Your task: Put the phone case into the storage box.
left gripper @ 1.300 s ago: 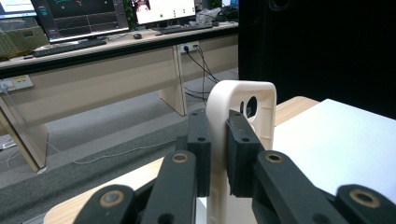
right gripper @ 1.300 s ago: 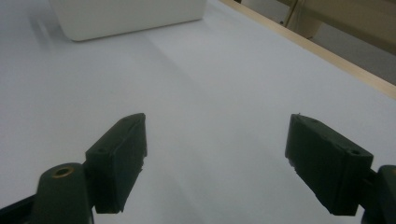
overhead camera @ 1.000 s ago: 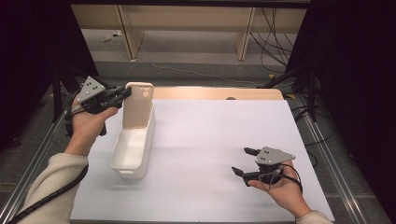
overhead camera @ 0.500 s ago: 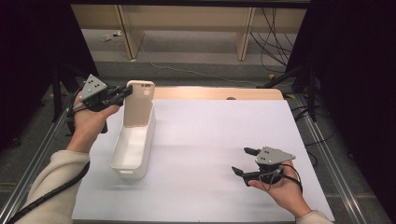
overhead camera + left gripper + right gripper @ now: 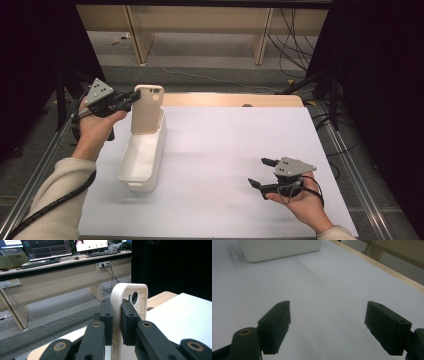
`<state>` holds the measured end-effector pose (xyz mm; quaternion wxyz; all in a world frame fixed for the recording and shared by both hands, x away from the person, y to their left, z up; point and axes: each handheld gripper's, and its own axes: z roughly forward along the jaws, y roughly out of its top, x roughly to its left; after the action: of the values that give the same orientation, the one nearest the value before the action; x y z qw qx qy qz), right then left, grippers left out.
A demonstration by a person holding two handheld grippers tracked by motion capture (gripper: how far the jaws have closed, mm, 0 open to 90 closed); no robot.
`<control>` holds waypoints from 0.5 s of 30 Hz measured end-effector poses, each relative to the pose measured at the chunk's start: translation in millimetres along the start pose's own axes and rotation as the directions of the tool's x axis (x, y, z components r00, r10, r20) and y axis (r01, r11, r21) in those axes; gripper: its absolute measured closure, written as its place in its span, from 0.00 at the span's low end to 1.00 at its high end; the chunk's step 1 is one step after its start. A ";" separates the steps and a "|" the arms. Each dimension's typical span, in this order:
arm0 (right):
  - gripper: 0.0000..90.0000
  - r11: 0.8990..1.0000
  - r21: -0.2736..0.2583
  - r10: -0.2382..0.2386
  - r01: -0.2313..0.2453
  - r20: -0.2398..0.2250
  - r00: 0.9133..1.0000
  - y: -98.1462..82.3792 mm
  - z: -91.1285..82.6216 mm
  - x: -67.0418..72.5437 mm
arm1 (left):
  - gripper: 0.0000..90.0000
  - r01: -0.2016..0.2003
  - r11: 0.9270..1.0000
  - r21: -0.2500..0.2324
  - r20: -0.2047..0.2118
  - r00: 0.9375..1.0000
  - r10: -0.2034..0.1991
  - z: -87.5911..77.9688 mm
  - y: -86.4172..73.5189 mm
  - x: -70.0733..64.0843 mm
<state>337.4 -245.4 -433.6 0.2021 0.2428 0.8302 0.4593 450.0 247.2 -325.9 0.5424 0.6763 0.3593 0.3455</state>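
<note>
Little has shifted since the earlier frames: we see the left gripper (image 5: 131, 98) with the case (image 5: 147, 108) a touch farther left and back than before, while the right gripper (image 5: 263, 173) sits where it was.

Jaws first. On the left, the jaws are clamped on one long edge of the case (image 5: 130, 296), pads pressing both faces near its upper end, camera hole just above the grip. On the right, the jaws of the right gripper (image 5: 327, 322) stand wide apart with nothing between them, bare white sheet (image 5: 317, 285) beneath.

Outward from there: the case is upright, its lower end dipping into the far end of the bin (image 5: 142, 155), leaning on or just inside the far rim; we can't tell whether its bottom touches the bin floor. The bin (image 5: 279, 248) otherwise looks empty. The left hand (image 5: 95, 127) is just left of the bin's far end. The right hand (image 5: 300, 200) rests palm up, well right of the bin, near the sheet's front edge.

Progress, as we judge it: the case is picked up and at the bin, so the carry looks done. Left: lower or lay it in, open the left jaws, pull clear. The right gripper looks idle.
</note>
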 end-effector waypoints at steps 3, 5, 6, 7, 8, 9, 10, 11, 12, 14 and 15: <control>0.24 1.000 -0.001 0.000 0.000 0.000 1.000 -0.1 0.4 0.1 | 0.90 -0.008 1.000 -0.003 0.000 1.000 0.008 0.2 -0.9 1.3; 0.25 1.000 0.000 -0.002 0.002 -0.001 1.000 0.0 0.4 0.3 | 0.90 -0.007 1.000 -0.001 -0.001 1.000 0.007 0.4 -1.2 1.8; 0.24 1.000 0.000 0.000 0.000 -0.001 1.000 0.1 0.3 0.5 | 0.90 -0.005 1.000 0.000 -0.002 1.000 0.005 0.6 -1.3 1.9; 0.24 1.000 0.000 -0.002 0.002 -0.001 1.000 0.1 0.3 0.5 | 0.90 -0.006 1.000 0.001 -0.002 1.000 0.006 1.0 -1.3 2.4; 0.24 1.000 -0.001 0.000 0.000 0.000 1.000 0.2 0.3 0.5 | 0.90 -0.006 1.000 0.002 -0.002 1.000 0.006 1.1 -1.2 2.5; 0.24 1.000 -0.001 0.000 0.000 0.000 1.000 0.2 0.3 0.5 | 0.90 -0.003 1.000 0.001 -0.002 1.000 0.003 1.7 -1.2 2.7; 0.25 1.000 -0.001 -0.001 0.001 0.000 1.000 0.2 0.3 0.5 | 0.90 -0.003 1.000 0.001 -0.003 1.000 0.003 2.1 -1.2 2.8; 0.24 1.000 -0.001 -0.001 0.001 -0.001 1.000 0.2 0.4 0.4 | 0.90 -0.005 1.000 0.002 -0.003 1.000 0.005 2.7 -1.3 3.2; 0.24 1.000 -0.001 -0.001 0.001 -0.001 1.000 0.0 0.4 0.3 | 0.90 -0.003 1.000 0.002 -0.004 1.000 0.003 3.2 -1.5 3.3; 0.24 1.000 -0.001 0.000 0.000 -0.001 1.000 0.0 0.3 0.3 | 0.90 -0.007 1.000 0.004 -0.006 1.000 0.007 4.6 -2.0 4.0; 0.25 1.000 -0.001 0.000 0.000 0.000 1.000 0.0 0.2 0.2 | 0.90 -0.005 1.000 0.004 -0.006 1.000 0.005 5.6 -2.4 4.0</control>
<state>337.4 -245.1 -433.7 0.2022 0.2424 0.8299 0.4599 456.6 248.3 -328.9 0.5390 0.6772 0.3598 0.3484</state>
